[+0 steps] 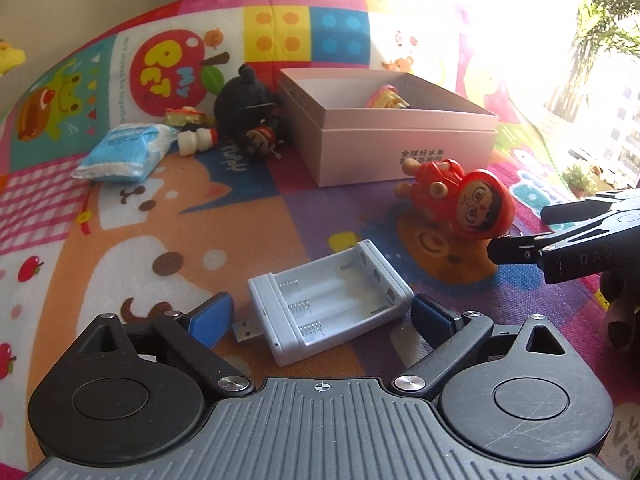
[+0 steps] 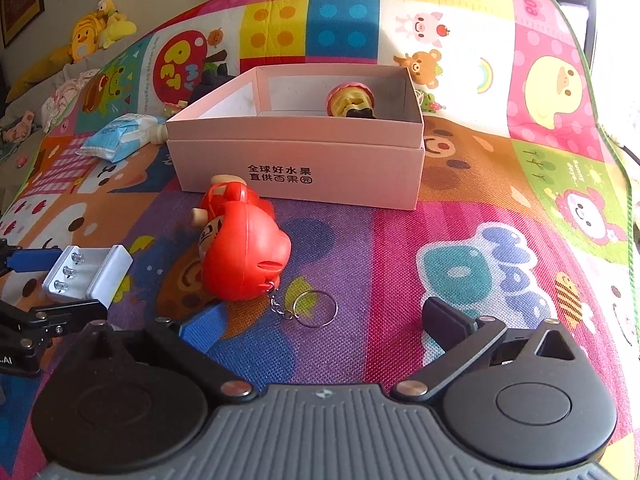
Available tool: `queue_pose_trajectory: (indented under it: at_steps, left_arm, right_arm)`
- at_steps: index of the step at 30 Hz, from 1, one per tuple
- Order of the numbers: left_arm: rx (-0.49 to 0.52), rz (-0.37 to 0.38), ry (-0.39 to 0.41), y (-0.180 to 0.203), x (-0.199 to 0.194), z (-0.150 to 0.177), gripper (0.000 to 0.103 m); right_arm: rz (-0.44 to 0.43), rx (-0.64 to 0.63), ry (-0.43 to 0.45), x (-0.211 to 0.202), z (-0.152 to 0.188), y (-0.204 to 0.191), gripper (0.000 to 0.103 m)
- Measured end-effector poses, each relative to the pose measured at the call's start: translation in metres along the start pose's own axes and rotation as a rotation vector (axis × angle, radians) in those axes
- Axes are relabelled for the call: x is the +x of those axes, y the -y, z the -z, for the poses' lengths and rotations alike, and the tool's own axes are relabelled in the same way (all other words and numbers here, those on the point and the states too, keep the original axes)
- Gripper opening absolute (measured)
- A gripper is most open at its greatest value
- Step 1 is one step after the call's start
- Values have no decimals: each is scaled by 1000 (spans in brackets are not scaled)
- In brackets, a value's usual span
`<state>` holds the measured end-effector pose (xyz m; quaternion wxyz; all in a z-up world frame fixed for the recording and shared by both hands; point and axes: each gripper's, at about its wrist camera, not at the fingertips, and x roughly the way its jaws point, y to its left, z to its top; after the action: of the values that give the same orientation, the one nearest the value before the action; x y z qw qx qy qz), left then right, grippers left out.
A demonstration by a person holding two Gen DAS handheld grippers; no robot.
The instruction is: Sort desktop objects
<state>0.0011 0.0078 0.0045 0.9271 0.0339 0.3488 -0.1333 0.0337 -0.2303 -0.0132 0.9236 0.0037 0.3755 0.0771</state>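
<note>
A grey USB battery charger (image 1: 330,304) lies on the colourful play mat between the open fingers of my left gripper (image 1: 322,314), which do not touch it; the charger also shows in the right wrist view (image 2: 88,274). A red doll keychain (image 2: 240,248) lies in front of a pink cardboard box (image 2: 300,164) and just ahead of my open, empty right gripper (image 2: 324,324). The doll also shows in the left wrist view (image 1: 460,200), with the box (image 1: 400,140) behind it. A small yellow and pink toy (image 2: 352,100) lies inside the box.
Left of the box lie a black plush toy (image 1: 248,108), a small doll figure (image 1: 260,142), a white bottle-shaped toy (image 1: 196,140), a gold-topped item (image 1: 184,116) and a blue tissue pack (image 1: 124,152). Yellow plush toys (image 2: 96,28) lie off the mat, far left.
</note>
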Motion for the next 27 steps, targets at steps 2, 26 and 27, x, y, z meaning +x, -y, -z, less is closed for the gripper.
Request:
queue_pose_trajectory:
  at_steps: [2,26,27]
  left_arm:
    - [-26,-26,0,-3,0,-1,100]
    - [-132,-83,25,-13,-13,6,103]
    - [-123,-73,15,-11,-10,5,103]
  right_arm:
    - [32,-18,-19,4,-3,-6,103]
    - [-95,-283,-16,21,-44,-59,48]
    - [-101,-277,-20,17,-42,-56,47]
